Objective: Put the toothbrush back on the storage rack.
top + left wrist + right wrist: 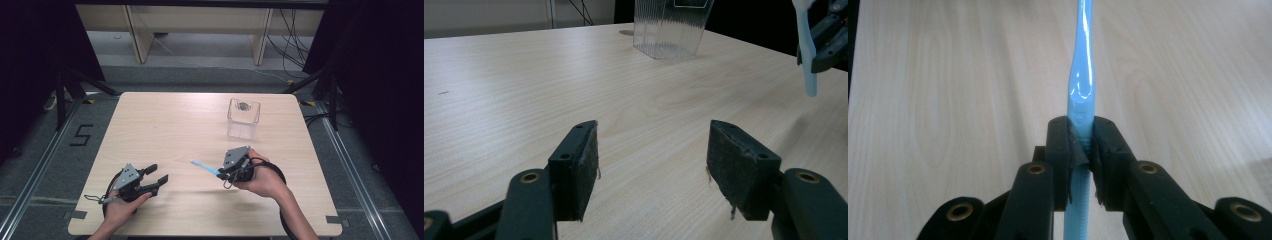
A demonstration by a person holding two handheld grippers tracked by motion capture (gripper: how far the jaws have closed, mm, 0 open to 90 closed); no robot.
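On the pale wooden table [165, 125], our right gripper [226, 173] clamps a blue toothbrush [204, 167]; the clear cup [243, 119] stands ahead of it, left gripper [156, 176] wide.

- Blue toothbrush [1081, 90]: in the right claw view its far end is cut off by the top edge and its near end by the bottom edge; the stretch between the pads is covered by them. In the left claw view its upper part runs out at the top edge.
- Clear ribbed container [671, 27]: rim cut off by the top edge in the left claw view. In the high view, the dark thing in it [244, 106] is too small to identify.
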